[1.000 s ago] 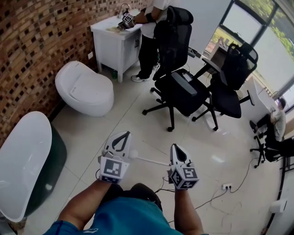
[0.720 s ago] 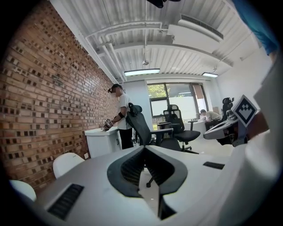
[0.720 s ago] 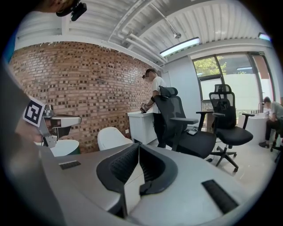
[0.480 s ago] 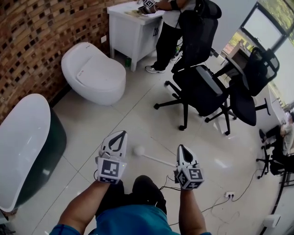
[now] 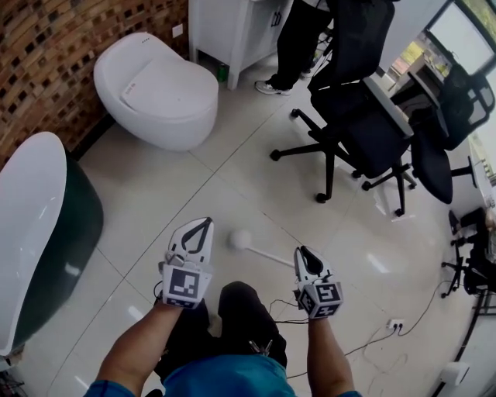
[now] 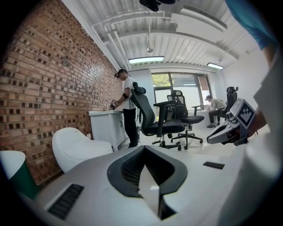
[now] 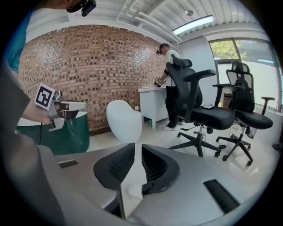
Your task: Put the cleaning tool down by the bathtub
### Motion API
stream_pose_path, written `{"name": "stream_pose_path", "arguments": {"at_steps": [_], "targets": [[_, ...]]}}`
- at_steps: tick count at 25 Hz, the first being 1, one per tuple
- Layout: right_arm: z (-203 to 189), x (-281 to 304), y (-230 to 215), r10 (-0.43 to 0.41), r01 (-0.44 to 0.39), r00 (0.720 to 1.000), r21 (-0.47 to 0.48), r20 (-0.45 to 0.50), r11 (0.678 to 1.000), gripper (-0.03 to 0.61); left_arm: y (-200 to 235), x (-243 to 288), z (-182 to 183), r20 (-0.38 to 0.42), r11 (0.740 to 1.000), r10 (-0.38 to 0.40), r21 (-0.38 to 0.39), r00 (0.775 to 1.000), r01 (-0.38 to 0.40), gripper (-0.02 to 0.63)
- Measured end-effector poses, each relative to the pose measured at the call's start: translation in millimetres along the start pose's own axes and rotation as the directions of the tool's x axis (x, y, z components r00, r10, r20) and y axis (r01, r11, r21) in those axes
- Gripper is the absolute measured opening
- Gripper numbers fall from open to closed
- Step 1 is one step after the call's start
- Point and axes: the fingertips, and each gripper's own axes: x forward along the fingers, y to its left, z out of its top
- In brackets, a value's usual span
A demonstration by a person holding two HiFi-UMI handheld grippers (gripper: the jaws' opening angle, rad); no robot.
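The cleaning tool [image 5: 240, 238] is a thin white stick with a round white head. It runs across the floor tiles from the head to my right gripper [image 5: 302, 254]. That gripper's jaws have just been opening. In the right gripper view a gap shows between its jaws [image 7: 135, 148], with the stick's white end [image 7: 132, 190] low between them and not pinched. My left gripper [image 5: 203, 225] hangs left of the tool's head, apart from it, its tips together on nothing [image 6: 143, 150]. The bathtub [image 5: 35, 225], white inside and dark green outside, stands at the left.
A white toilet [image 5: 159, 89] stands past the tub by the brick wall [image 5: 46, 54]. Two black office chairs [image 5: 356, 101] are at the right and a person's legs [image 5: 298, 39] at a white cabinet [image 5: 225, 23]. A power strip [image 5: 395, 324] with cables lies at the lower right.
Both grippers have sunk towards the floor, and the toilet and tub now look closer. The tool's head has come down with them. The right jaws have parted.
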Motion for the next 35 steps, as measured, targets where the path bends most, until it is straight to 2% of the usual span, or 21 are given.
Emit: {"name": "stream_pose_path", "arguments": {"at_steps": [4, 8, 12, 16, 20, 24, 30, 35], "targets": [[-61, 21, -5, 0.010, -0.013, 0.997, -0.038, -0.073, 0.999, 0.075, -16, 11, -54, -0.035, 1.000, -0.011, -0.025, 0.999, 0.010, -0.003], [-107, 37, -16, 0.017, -0.024, 0.995, -0.068, -0.098, 0.997, 0.077, -33, 26, -97, -0.045, 1.000, -0.018, -0.027, 0.999, 0.017, -0.005], [-156, 71, -24, 0.051, -0.067, 0.990, -0.120, -0.131, 0.991, 0.095, -38, 48, -130, -0.028, 1.000, -0.015, -0.013, 1.000, 0.014, -0.003], [-218, 106, -28, 0.081, -0.117, 0.975, -0.168, -0.206, 0.979, 0.114, -42, 63, -157, -0.004, 1.000, -0.018, -0.004, 1.000, 0.018, -0.005], [-275, 134, -39, 0.097, -0.148, 0.961, -0.185, -0.259, 0.972, 0.124, -49, 77, -190, -0.022, 1.000, 0.003, 0.027, 1.000, -0.002, -0.005], [-317, 154, -40, 0.114, -0.182, 0.947, -0.208, -0.300, 0.961, 0.129, -55, 95, -224, -0.040, 0.999, 0.040, -0.027, 0.998, -0.042, -0.004], [-359, 179, -44, 0.139, -0.218, 0.938, -0.229, -0.318, 0.949, 0.129, -67, 114, -257, -0.058, 1.000, 0.018, 0.020, 0.998, -0.017, -0.004], [-395, 190, -48, 0.138, -0.230, 0.924, -0.230, -0.357, 0.946, 0.137, -82, 135, -248, -0.024, 0.998, -0.033, 0.056, 0.999, 0.034, -0.005]]}}
